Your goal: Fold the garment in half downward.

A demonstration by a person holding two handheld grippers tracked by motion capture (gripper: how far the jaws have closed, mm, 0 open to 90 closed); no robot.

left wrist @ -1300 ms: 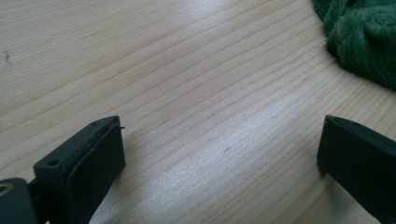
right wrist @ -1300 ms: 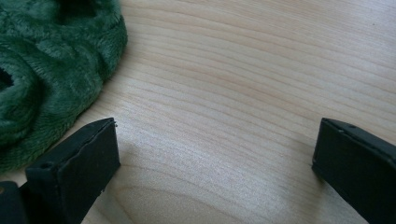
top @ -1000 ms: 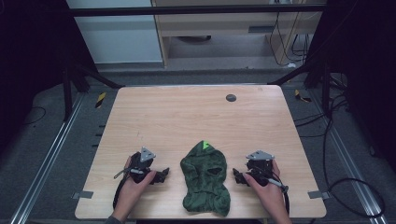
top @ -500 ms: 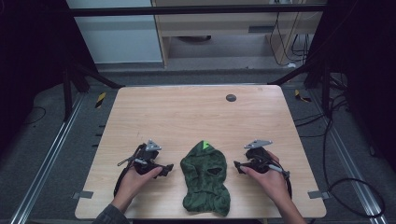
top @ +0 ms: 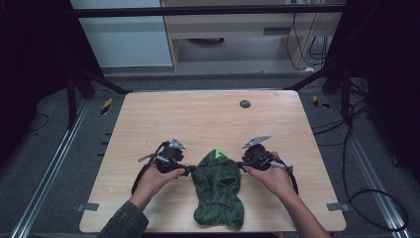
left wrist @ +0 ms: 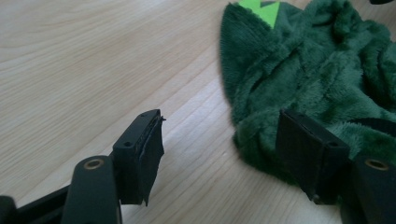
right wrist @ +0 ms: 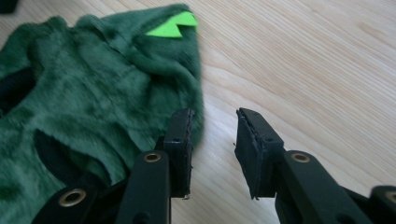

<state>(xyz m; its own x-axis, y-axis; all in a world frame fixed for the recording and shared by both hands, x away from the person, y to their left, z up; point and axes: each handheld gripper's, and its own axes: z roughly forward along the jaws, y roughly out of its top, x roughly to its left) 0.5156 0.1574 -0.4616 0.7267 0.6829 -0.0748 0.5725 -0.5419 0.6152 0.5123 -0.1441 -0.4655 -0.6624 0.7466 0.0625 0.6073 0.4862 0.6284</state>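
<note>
My left gripper (top: 190, 170) & right gripper (top: 239, 164) flank the green fleece garment (top: 218, 191). Both jaws were just closing, w/ gaps left; nothing pinched between either pair.

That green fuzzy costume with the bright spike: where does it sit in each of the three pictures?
High view: the green costume lies at the table's near edge, between the two grippers.
Left gripper view: it covers the upper right, by the right-hand jaw.
Right gripper view: it covers the left, by the left-hand jaw.
Shared landmark: the lime-green spike.
</note>
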